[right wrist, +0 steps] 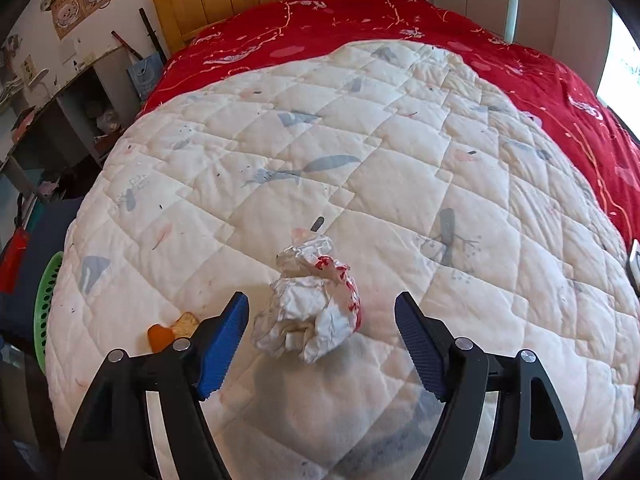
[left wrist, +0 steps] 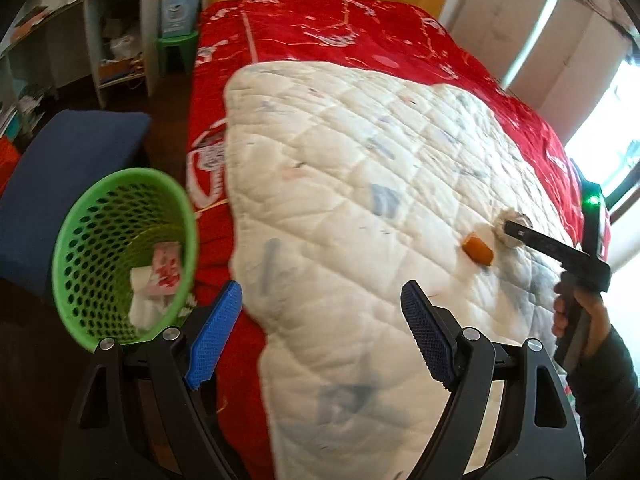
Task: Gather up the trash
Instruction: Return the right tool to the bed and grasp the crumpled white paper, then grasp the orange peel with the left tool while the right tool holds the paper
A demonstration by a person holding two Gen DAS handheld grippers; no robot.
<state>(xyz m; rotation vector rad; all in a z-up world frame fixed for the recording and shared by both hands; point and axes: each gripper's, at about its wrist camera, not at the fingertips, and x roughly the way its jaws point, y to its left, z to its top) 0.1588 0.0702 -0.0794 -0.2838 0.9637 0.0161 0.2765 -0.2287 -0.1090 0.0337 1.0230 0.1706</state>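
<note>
The bed [right wrist: 400, 12], red blanket and all, fills both views, with a white quilt [right wrist: 320, 152] spread across its middle. At the lower left of the left view stands a green basket [left wrist: 72, 240] beside the bed, and there's already paper lying in its bottom, so part of the job looks done. What's left sits on the quilt: a crumpled wrapper [right wrist: 312, 308], white with red print, low in the centre of the right view, and just beside it to the left an orange scrap [right wrist: 160, 336] touching a paler bit. The right tool [right wrist: 322, 344] hangs over the wrapper, released, its pads either side and clear of it; I'd call that the next pick. The left tool [left wrist: 320, 332] is released too, nothing between its pads, down by the quilt's near edge. Posters at the upper left of the right view carry lettering, too small to read.
</note>
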